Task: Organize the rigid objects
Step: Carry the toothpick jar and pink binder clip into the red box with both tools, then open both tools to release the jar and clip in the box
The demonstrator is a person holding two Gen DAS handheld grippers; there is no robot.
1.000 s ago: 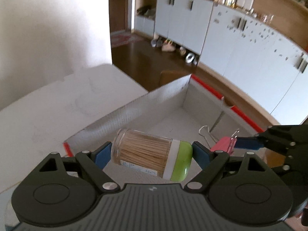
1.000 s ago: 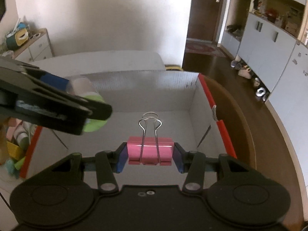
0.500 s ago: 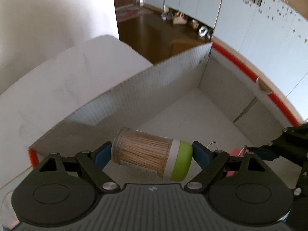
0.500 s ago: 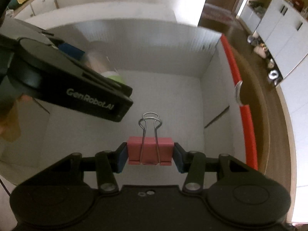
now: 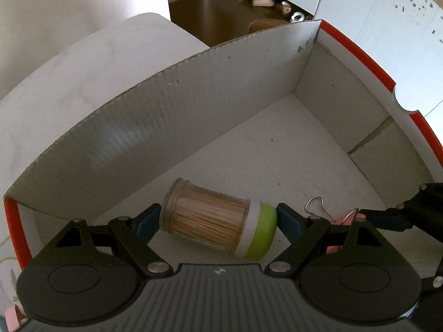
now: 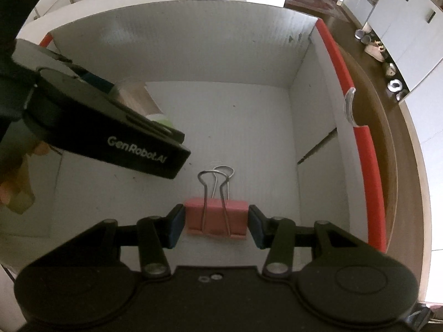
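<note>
My left gripper [image 5: 218, 221] is shut on a clear toothpick jar [image 5: 210, 222] with a white and green lid, held sideways low inside the white cardboard box [image 5: 166, 116]. The jar also shows partly behind the left gripper in the right wrist view [image 6: 138, 96]. My right gripper [image 6: 216, 221] is inside the same box, its blue pads standing slightly apart from a pink binder clip [image 6: 216, 217] that rests on the box floor. The clip's wire handles show in the left wrist view [image 5: 318, 207].
The box has red-edged rims [image 6: 371, 171] and tall walls on all sides. It stands on a white table [image 5: 69, 77]. Beyond are a brown wooden floor [image 5: 221, 8] and white cabinets [image 5: 387, 13].
Both grippers have gone down into the box. The right gripper's pads have opened slightly off the pink clip, which now lies on the floor. The left still holds the jar.
</note>
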